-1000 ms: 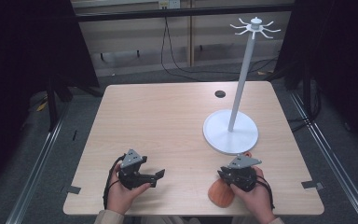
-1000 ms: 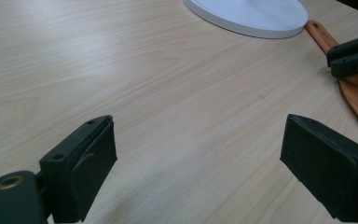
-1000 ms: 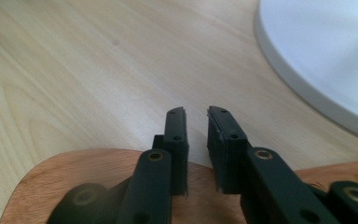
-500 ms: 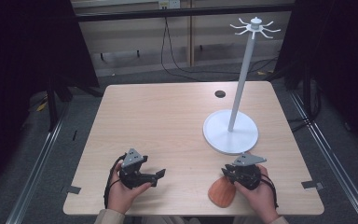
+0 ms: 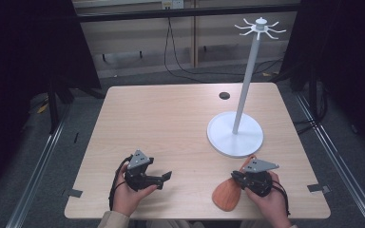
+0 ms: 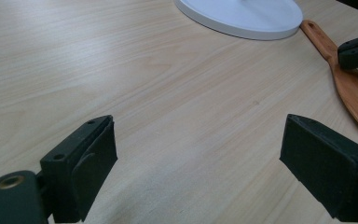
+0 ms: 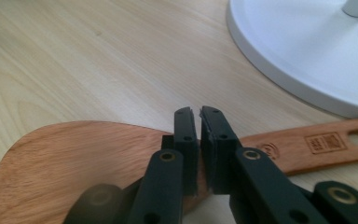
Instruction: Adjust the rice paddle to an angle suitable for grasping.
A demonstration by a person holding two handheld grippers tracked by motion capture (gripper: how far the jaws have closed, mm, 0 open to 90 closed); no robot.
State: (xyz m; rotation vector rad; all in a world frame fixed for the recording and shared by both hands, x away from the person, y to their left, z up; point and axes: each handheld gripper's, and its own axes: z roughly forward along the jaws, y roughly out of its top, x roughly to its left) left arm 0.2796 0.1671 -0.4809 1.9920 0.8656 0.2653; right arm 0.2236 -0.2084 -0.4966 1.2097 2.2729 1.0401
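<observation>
Two jaws of my right gripper [image 7: 198,140] have just been closing and now pinch the neck of the wooden spatula [image 7: 74,163].
Its blade lies toward me on the table [image 5: 171,123]; its long axis runs up-right to the white stand base [image 5: 235,135], handle tip touching the rim. My left gripper [image 6: 200,163], spread wide, holds nothing, well apart.
</observation>
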